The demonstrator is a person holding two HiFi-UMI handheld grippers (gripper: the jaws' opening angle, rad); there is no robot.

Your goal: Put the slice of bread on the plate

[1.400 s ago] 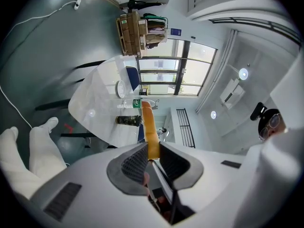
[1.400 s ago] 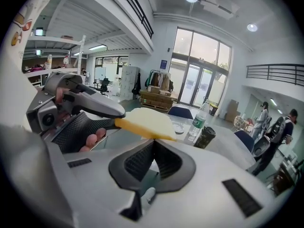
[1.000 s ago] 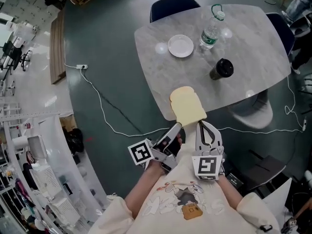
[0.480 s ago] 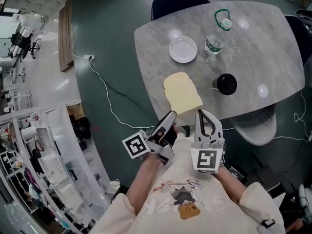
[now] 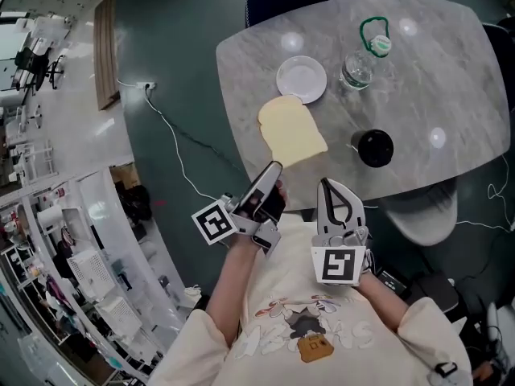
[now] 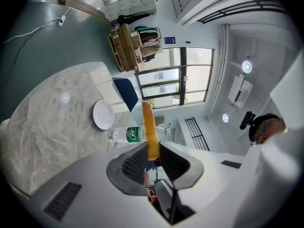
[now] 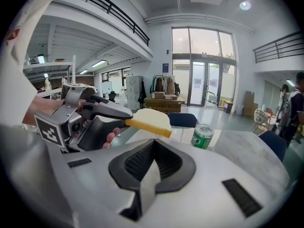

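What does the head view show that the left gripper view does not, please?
Only the head view shows the black cup, the right gripper and the broad face of the bread slice. Only the left gripper view shows the left gripper clamping that slice edge-on, plus tall windows. Both show the white plate, the water bottle and the marble table.

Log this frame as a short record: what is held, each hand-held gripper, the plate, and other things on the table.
held: slice of bread, gripped at one edge by the left hand-held gripper
right hand-held gripper: jaws together, nothing between them
plate: bare, bread not yet on it
also on table: water bottle, dark cup
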